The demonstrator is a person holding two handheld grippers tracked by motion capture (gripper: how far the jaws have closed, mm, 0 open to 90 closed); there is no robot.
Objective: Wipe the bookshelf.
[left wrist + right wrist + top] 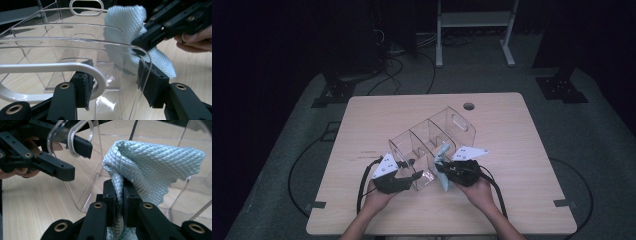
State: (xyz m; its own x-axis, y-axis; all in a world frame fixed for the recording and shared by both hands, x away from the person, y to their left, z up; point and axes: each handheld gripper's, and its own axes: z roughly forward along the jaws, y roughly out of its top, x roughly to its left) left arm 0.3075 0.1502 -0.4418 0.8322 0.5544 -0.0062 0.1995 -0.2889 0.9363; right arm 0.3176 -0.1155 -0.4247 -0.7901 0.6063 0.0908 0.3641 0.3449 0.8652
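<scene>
The left gripper [112, 92] is pinching the near wall of the clear organizer [432, 145], steadying it on the surface [522, 150]. The right gripper [119, 195] is pinching a pale cloth [150, 167] beside that wall. Wiping well means keeping the organizer braced while pressing the cloth flat against the plastic.

Two black grippers on show; the left gripper [411, 169] carries a pale grey three-cornered plate dotted with small dark holes, and the right gripper [442, 167] wears a matching one; a thick black cable loops off each towards the near table edge; up close, the jaws are matte black bars on linked arms, brass-coloured rivets gleaming at every pivot; flat dark pads [87, 88] line the fingers; bare forearms, no sleeves visible.
</scene>
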